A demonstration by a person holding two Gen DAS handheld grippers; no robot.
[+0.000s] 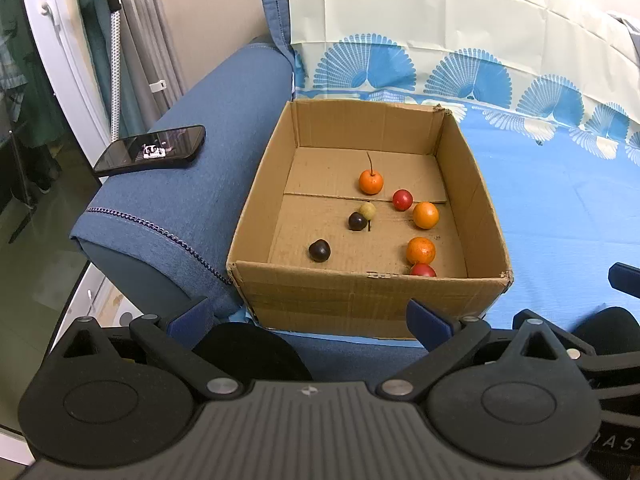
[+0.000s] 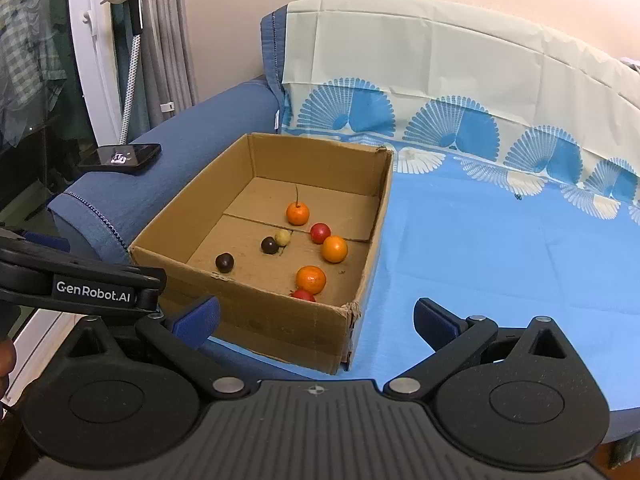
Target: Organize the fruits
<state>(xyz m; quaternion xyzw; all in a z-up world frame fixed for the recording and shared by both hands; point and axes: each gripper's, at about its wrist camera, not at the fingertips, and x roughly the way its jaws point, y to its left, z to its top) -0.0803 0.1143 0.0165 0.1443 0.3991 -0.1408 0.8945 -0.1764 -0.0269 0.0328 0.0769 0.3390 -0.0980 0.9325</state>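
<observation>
Cardboard was the material of the open box (image 1: pixel 362 292) that stood on the blue patterned cloth (image 1: pixel 560 216) over the sofa seat, just beside the blue armrest (image 1: pixel 192 200). All the fruits lay on the box floor. An orange fruit with a thin stem (image 1: pixel 371 182) was toward the far wall. Near it lay a red fruit (image 1: pixel 402 199), which seemed to touch a second orange fruit (image 1: pixel 425 215). A third orange fruit (image 1: pixel 420 251) lay closer to the near wall, and behind that wall another red fruit (image 1: pixel 422 270) was half hidden. In the middle, a pale yellow fruit (image 1: pixel 367 211) touched a dark fruit (image 1: pixel 357 221), and one more dark fruit (image 1: pixel 319 250) lay apart, toward the near left corner.

A black phone (image 1: pixel 151 150) rested on top of the armrest.

The left gripper (image 1: pixel 308 312) was before the near wall of the box, its jaws wide apart and holding nothing. The right gripper (image 2: pixel 316 316) was also spread wide and empty, near the front right corner of the box, above the cloth. In the right wrist view, the body of the left gripper showed at the left edge.
</observation>
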